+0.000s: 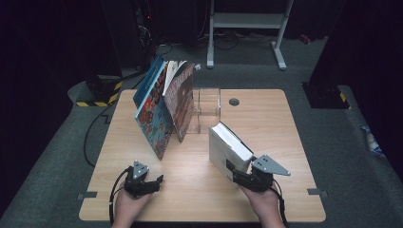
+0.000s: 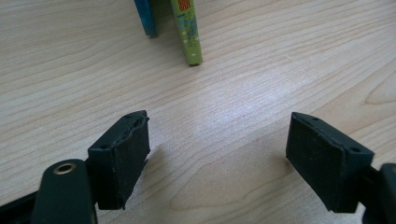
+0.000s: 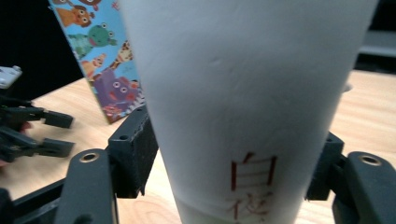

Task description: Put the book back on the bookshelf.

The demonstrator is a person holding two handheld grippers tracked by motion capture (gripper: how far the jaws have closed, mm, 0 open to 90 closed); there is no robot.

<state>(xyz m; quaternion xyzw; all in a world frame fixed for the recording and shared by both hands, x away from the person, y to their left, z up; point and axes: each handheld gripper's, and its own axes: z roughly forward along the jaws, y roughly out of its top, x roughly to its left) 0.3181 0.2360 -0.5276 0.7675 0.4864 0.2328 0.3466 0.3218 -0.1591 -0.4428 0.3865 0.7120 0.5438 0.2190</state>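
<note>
Meanwhile, at a wooden table [image 1: 266, 190], a person worked a white book [image 1: 227, 151] with the right gripper [image 1: 243, 178], whose jaws stood on either side of the spine. Whether the pads pressed the cover could not be told; a narrow gap seemed to show on the near side. The book stood upright on the table's right half, just in front of a clear plastic bookend [image 1: 207, 110] and well apart from the leaning picture books [image 1: 164, 102] on the left.

The left gripper [image 1: 151, 183] rested low near the front edge, jaws wide apart with nothing between them.

The white book looked thick, stiff and fairly heavy, with a smooth, possibly slippery jacket [image 3: 243, 84]. It would likely tip if let go carelessly, so the firmest hold seemed to be across the spine, low down.

Red Chinese characters [image 3: 252, 184] ran down the spine; the top one read "自", the one below was cut off. Cartoon animals [image 3: 105, 70] covered a picture book behind, and no words could be read on it.
</note>
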